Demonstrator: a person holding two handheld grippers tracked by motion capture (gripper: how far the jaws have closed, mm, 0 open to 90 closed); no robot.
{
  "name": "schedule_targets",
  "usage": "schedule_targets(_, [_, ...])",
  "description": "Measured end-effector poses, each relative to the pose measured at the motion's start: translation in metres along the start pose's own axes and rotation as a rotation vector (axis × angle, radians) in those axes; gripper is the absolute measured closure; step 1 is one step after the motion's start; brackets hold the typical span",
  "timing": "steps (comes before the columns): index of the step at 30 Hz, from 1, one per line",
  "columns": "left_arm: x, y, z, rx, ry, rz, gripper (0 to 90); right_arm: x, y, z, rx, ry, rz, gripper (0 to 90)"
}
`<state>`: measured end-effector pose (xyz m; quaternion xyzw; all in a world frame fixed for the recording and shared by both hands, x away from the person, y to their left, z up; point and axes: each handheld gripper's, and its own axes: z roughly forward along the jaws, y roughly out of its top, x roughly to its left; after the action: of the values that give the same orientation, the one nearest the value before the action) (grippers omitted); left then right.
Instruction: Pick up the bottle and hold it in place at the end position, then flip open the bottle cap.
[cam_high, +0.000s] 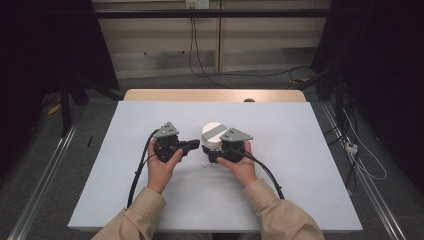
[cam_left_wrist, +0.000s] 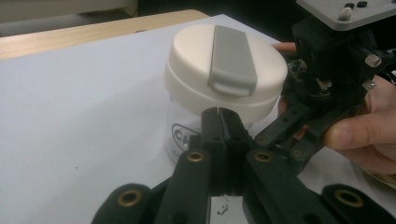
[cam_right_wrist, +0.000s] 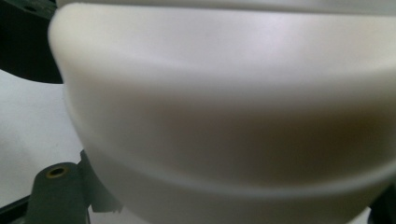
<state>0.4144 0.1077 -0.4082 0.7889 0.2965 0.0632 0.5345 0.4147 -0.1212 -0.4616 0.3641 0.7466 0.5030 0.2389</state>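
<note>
i see a clear jar (cam_left_wrist: 180, 135), contents hidden, cream lid (cam_left_wrist: 196, 65) with grey tab (cam_left_wrist: 232, 58); my right gripper (cam_high: 218, 151) clamps it, my left gripper (cam_left_wrist: 223, 122) is closed on nothing

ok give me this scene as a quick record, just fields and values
item: jar, clear body, cream lid with grey tab
jar pose: upright on white table
left hand-held gripper: jaws shut, empty, tips just in front of the jar below its lid
right hand-held gripper: at the jar, grip hidden
lid: on
</note>
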Motion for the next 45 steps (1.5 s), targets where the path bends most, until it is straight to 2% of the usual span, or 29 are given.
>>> schedule_targets(13, [-0.001,0.001,0.006,0.007,-0.007,-0.011,90.0,0.000,0.000,0.000,0.002,-0.002,-0.002,18.5])
schedule_targets(34, [-0.001,0.007,0.005,0.017,-0.012,-0.004,90.0,0.000,0.000,0.000,0.006,-0.004,-0.003,18.5])
schedule_targets(45, [-0.002,0.011,0.004,0.018,-0.019,-0.020,90.0,0.000,0.000,0.000,0.007,-0.002,-0.001,18.6])
